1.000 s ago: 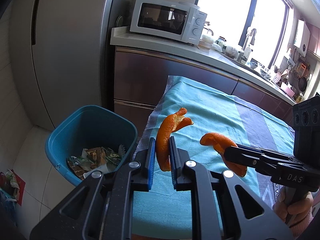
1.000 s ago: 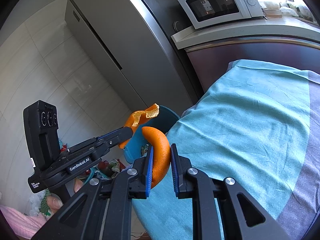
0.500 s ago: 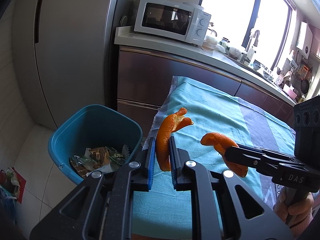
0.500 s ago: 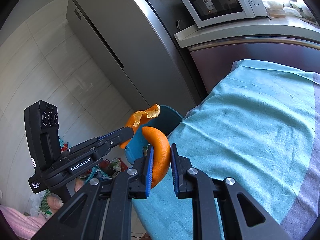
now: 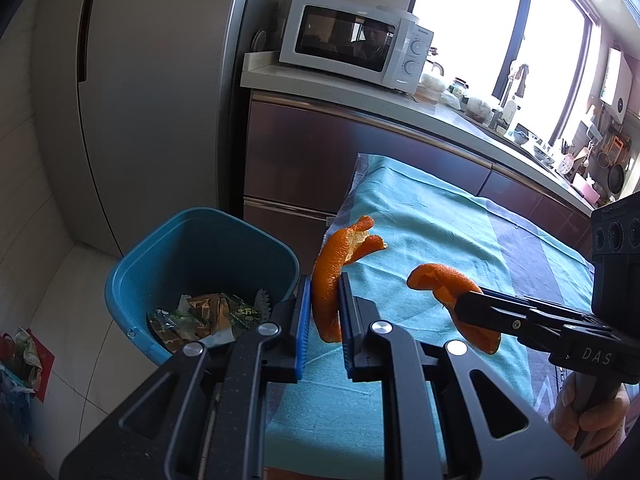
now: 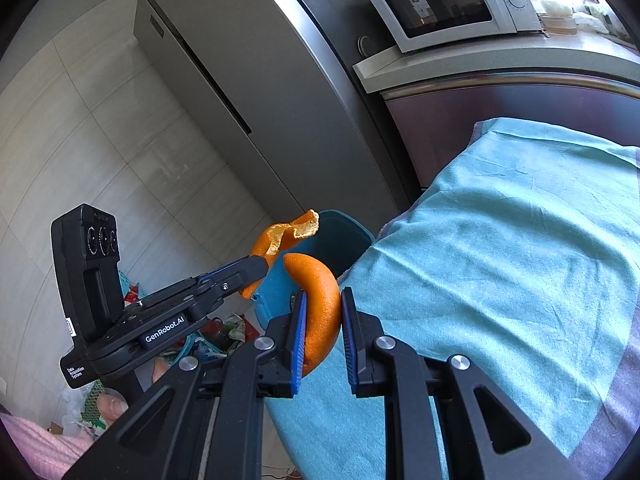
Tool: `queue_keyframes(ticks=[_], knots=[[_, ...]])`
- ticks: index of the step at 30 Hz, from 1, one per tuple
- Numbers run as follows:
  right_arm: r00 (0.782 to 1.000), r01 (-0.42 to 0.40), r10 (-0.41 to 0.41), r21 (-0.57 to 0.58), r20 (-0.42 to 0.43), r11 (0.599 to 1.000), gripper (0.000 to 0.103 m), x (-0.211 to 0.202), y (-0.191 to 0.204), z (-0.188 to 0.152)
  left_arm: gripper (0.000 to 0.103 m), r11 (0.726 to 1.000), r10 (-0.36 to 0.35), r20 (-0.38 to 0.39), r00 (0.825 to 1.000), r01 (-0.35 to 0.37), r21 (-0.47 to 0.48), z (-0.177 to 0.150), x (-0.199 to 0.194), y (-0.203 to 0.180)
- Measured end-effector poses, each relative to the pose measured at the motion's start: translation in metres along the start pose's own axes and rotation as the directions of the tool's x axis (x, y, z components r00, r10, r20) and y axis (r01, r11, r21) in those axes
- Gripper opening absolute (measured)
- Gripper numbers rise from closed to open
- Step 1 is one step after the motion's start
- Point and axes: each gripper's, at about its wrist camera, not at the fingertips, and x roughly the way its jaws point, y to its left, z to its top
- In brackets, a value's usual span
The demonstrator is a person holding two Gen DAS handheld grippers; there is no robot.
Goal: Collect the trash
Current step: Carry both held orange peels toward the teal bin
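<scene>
My left gripper (image 5: 323,320) is shut on a long curled orange peel (image 5: 332,276), held above the left edge of the teal-clothed table (image 5: 432,224). My right gripper (image 6: 320,320) is shut on a second, rounder orange peel (image 6: 320,304); it shows in the left wrist view (image 5: 452,284) to the right of the first. A blue trash bin (image 5: 176,264) stands on the floor just left of the table, with wrappers (image 5: 200,316) inside. In the right wrist view the left gripper (image 6: 256,266) with its peel (image 6: 280,236) is in front of the bin (image 6: 340,240).
A tall grey fridge (image 5: 152,80) stands behind the bin. A white microwave (image 5: 352,44) sits on the counter (image 5: 400,100) beyond the table. Bags of clutter (image 5: 20,360) lie on the floor at the far left.
Both grippers, each still holding its peel, have drifted slightly left towards the bin; the bin sits a little nearer the centre of the left wrist view.
</scene>
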Motion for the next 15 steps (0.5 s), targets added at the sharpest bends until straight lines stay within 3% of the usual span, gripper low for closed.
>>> queue_keyframes(ticks=[15], knots=[[1.0,-0.015,0.015,-0.019,-0.019,1.0,0.015,0.012,0.005,0.006,0.014,1.0,0.017,0.001,1.0,-0.017,-0.022,-0.002,-0.002,0.01]])
